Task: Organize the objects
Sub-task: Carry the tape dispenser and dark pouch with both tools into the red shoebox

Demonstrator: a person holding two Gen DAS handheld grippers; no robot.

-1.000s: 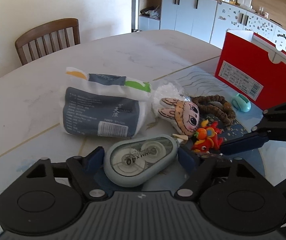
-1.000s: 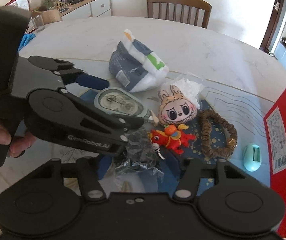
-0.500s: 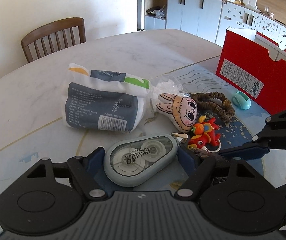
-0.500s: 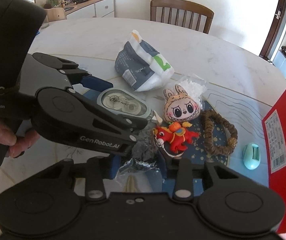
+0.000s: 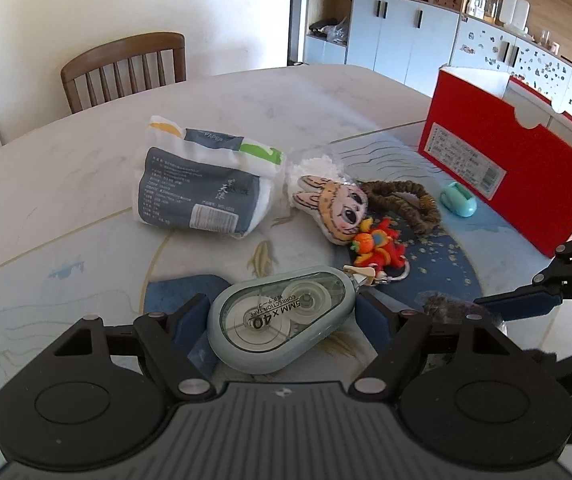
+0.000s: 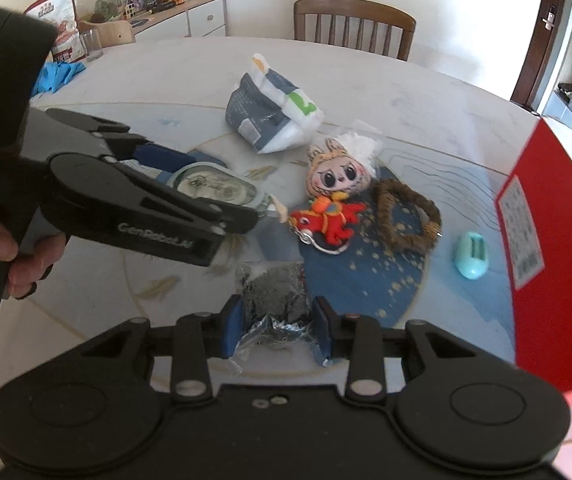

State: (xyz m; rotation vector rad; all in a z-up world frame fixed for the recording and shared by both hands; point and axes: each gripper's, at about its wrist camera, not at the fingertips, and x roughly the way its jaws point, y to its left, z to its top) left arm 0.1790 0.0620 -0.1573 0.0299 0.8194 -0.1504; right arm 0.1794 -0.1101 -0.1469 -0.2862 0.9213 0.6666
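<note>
Both tongs grip loads: left (image 5: 281, 316) correction tape (image 5: 281, 318), right (image 6: 275, 324) foil packet (image 6: 273, 300).

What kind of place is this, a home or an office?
Most likely a home, a dining area next to a kitchen. A marble-look dining table with a wooden chair stands before white cabinets and shelves of household items; toys lie on the table.

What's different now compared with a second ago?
Both grippers rose and drew back, each carrying its catch: the left gripper kept the correction tape, the right gripper the crinkly dark packet. The toys, tissue pack and red box stayed put.
</note>
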